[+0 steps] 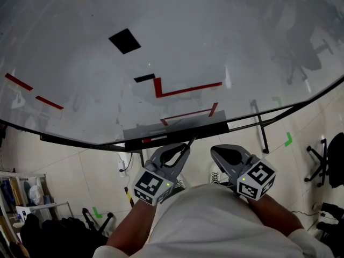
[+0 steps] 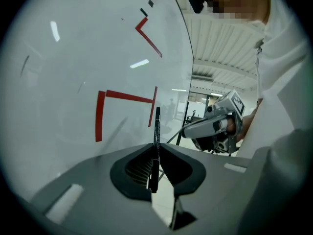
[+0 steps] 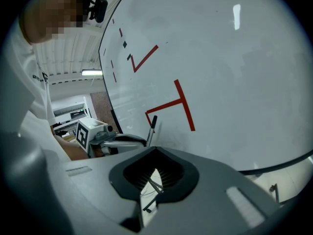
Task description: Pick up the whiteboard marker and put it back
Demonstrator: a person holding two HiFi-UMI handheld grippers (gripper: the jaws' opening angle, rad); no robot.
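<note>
A thin black whiteboard marker [image 2: 156, 131] stands upright between the jaws of my left gripper [image 2: 156, 147], which is shut on it. In the head view the marker [image 1: 186, 148] sticks out of the left gripper [image 1: 183, 150] toward the grey tray [image 1: 177, 128] at the whiteboard's lower edge, just short of it. My right gripper [image 1: 216, 151] hangs beside the left one, jaws together with nothing in them. From the right gripper [image 3: 156, 151] view, the marker [image 3: 152, 125] and left gripper [image 3: 117, 142] show at the left.
The whiteboard [image 1: 204, 42] fills the front, with red tape corners [image 1: 183, 89] and black patches [image 1: 124, 40]. A red-and-white item [image 1: 153, 140] lies on the ledge below the tray. The board's stand legs [image 1: 263, 133] and an office chair [image 1: 325, 163] stand on the tiled floor.
</note>
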